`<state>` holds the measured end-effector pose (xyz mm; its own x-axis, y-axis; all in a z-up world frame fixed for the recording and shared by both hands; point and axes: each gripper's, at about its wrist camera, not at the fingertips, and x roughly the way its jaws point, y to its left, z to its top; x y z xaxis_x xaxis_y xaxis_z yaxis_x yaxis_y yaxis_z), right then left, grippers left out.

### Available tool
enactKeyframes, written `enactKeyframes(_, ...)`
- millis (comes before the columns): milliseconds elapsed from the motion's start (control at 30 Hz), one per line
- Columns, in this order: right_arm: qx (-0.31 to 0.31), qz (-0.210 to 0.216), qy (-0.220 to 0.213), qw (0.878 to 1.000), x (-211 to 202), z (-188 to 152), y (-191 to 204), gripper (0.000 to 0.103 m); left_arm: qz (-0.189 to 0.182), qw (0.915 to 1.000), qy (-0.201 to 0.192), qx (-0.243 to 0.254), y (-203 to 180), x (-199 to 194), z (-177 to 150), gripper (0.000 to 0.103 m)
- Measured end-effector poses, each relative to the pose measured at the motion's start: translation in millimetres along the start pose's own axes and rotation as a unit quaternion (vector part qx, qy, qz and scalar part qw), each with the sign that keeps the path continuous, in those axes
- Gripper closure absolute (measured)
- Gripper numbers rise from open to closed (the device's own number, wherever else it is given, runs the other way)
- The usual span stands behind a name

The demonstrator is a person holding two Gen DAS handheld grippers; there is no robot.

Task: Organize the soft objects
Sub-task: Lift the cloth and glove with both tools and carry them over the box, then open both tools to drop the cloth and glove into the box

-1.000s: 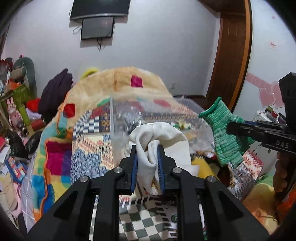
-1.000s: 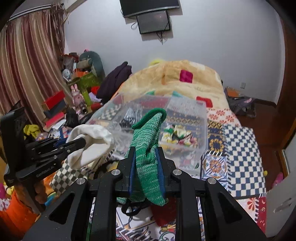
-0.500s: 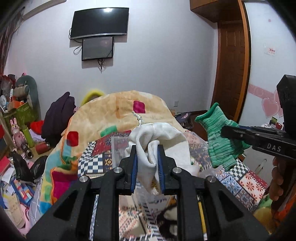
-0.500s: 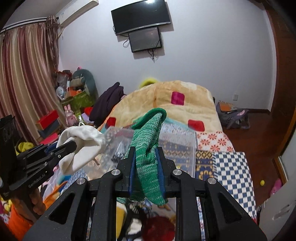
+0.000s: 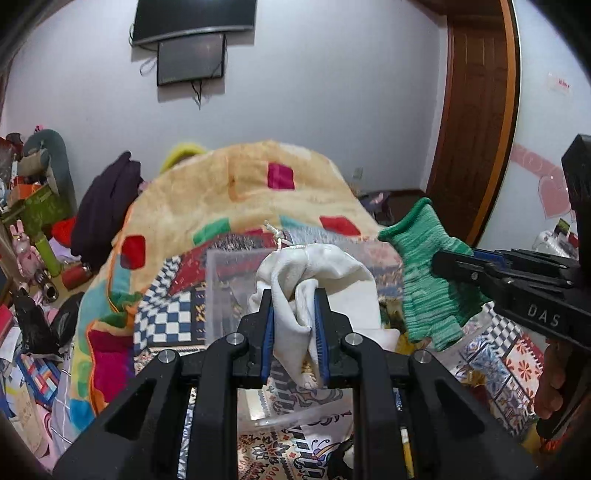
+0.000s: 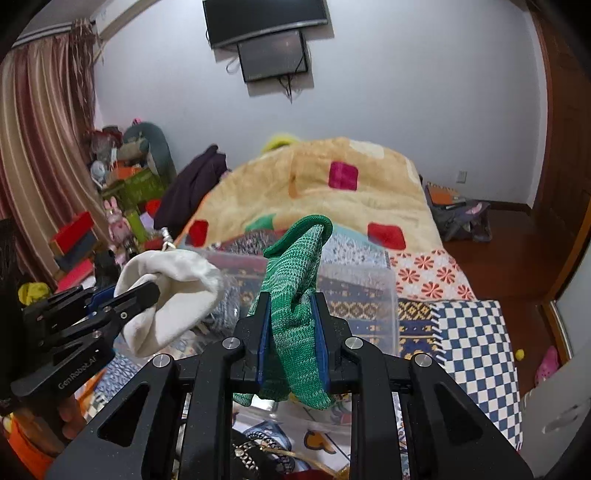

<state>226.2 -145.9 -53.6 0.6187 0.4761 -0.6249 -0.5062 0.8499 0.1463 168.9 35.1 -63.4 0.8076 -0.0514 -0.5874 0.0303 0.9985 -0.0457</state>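
Left tongs (image 5: 294, 325) clamped the white cloth (image 5: 317, 273), right tongs (image 6: 291, 332) the green glove (image 6: 295, 295), above the clear bin (image 6: 369, 288); loose hanging ends could miss it.

Left wrist view: looks forward along its own fingers, close on them, facing the bed's blanket (image 5: 236, 192) and wall TV (image 5: 194, 18). Right wrist view: same heading, from further right — door side. Shared: blanket, TV, clear bin (image 6: 354, 280); each view catches the other gripper at its edge.
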Motion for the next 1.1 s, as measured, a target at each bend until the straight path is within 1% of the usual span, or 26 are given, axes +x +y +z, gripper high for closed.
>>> enactKeyframes(167, -0.015, -0.005, 0.031, 0.999, 18.8, -6.5, 4.7, 0.084, 0.002, 0.9996, 0.024, 0.012, -6.2, 18.8, -5.6, 0.084)
enactKeyframes(367, -0.021, -0.013, 0.053, 0.998, 26.4, -11.3, 4.6, 0.082, 0.000, 0.9989, 0.045, 0.012, -8.3, 32.3, -8.4, 0.084)
enactKeyframes(433, -0.017, -0.011, 0.059, 0.998, 27.0, -11.2, 2.3, 0.081, 0.001, 0.9988, 0.048, 0.011, -9.2, 33.4, -8.4, 0.080)
enactKeyframes(467, -0.014, -0.008, 0.064, 0.998, 27.6, -11.0, 0.3, 0.079, 0.001, 0.9988, 0.049, 0.010, -9.4, 33.3, -8.3, 0.074)
enactKeyframes(500, -0.010, -0.005, 0.066, 0.998, 27.3, -10.7, -1.8, 0.078, 0.000, 0.9988, 0.048, 0.010, -9.6, 31.8, -8.6, 0.072)
enactKeyframes(533, -0.007, -0.004, 0.066, 0.998, 26.5, -10.5, -2.2, 0.075, 0.001, 0.9989, 0.046, 0.010, -10.0, 30.2, -8.2, 0.066)
enactKeyframes(600, -0.003, -0.003, 0.063, 0.998, 22.5, -9.9, -4.7, 0.066, 0.002, 0.9991, 0.041, 0.010, -10.5, 25.8, -6.9, 0.057)
enactKeyframes(700, 0.000, -0.001, 0.049, 0.999, 9.1, -8.6, -7.1, 0.058, -0.002, 0.9995, 0.031, 0.011, -11.9, 15.2, -5.4, 0.048)
enactKeyframes(833, 0.001, 0.007, 0.032, 0.999, -11.5, -6.2, -8.3, 0.056, -0.008, 0.9997, 0.014, 0.016, -15.2, -3.1, -3.1, 0.041)
enactKeyframes(900, 0.000, 0.008, 0.024, 1.000, -20.9, -5.5, -8.5, 0.055, -0.009, 0.9998, 0.003, 0.020, -18.3, -13.8, -2.4, 0.033)
enactKeyframes(933, -0.001, 0.010, 0.020, 1.000, -26.7, -5.9, -8.9, 0.054, -0.009, 0.9997, -0.004, 0.021, -19.9, -20.6, -2.2, 0.031)
enactKeyframes(1000, -0.005, 0.009, 0.009, 1.000, -41.0, -8.4, -10.0, 0.045, -0.012, 0.9996, -0.014, 0.021, -23.1, -31.5, -2.3, 0.021)
enactKeyframes(1033, -0.007, 0.007, 0.005, 1.000, -44.9, -8.7, -9.6, 0.041, -0.013, 0.9995, -0.019, 0.022, -25.1, -37.4, -3.0, 0.018)
enactKeyframes(1100, -0.017, 0.002, -0.003, 1.000, -56.7, -12.5, -8.9, 0.040, -0.014, 0.9992, -0.029, 0.024, -29.4, -48.1, -5.4, 0.010)
